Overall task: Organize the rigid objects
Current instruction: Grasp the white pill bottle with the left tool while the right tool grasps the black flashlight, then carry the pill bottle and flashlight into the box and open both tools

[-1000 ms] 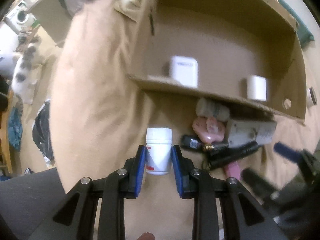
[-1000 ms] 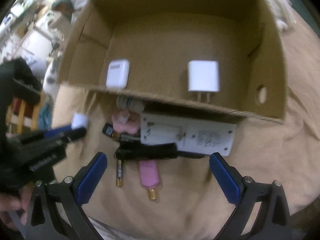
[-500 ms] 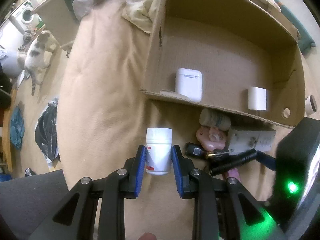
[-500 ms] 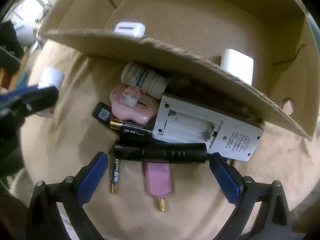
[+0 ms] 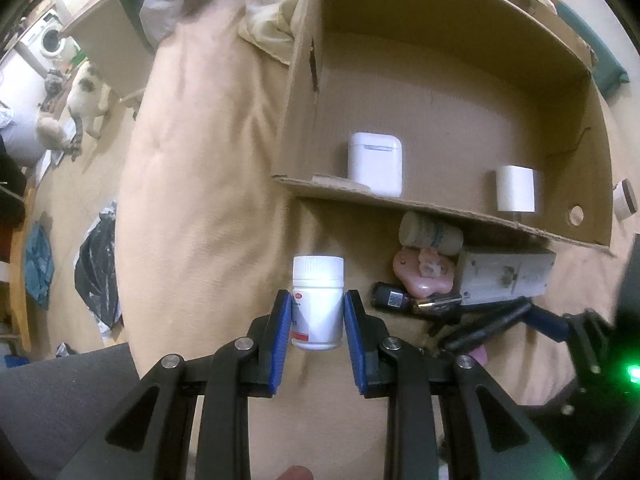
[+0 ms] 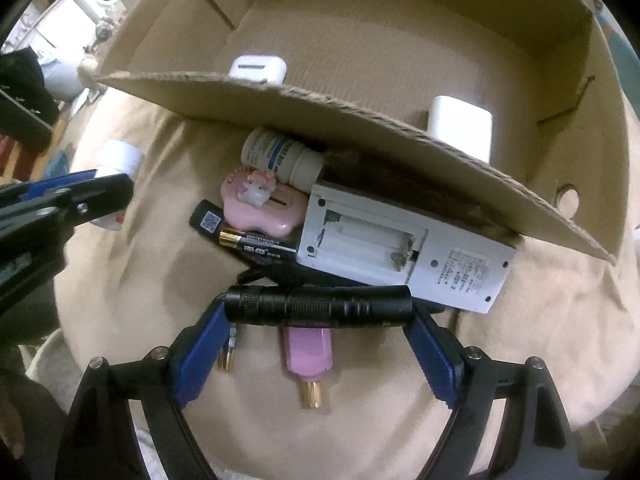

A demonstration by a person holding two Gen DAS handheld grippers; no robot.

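Note:
My left gripper [image 5: 316,312] is shut on an upright white pill bottle [image 5: 318,300] standing on the beige blanket [image 5: 200,160]. To its right lies a pile: a black flashlight [image 6: 320,304], a white remote [image 6: 400,252] with its battery bay bare, a pink toy [image 6: 260,208], a battery [image 6: 260,246], a lying bottle [image 6: 280,156] and a pink stick [image 6: 308,352]. My right gripper [image 6: 316,314] spans the flashlight lengthwise, its blue pads against both ends. Behind stands a cardboard box [image 5: 440,80] holding a white earbud case [image 5: 374,162] and a white charger [image 5: 515,188].
The box's near wall overhangs the back of the pile. Crumpled clothes [image 5: 272,12] lie at the box's far left corner. A cat [image 5: 86,92] and a black bag [image 5: 98,264] are on the floor to the left. A small white round thing [image 5: 624,200] sits right of the box.
My right gripper dropped toward the pile and narrowed until its pads met the flashlight's ends. The left gripper and its bottle stayed put.

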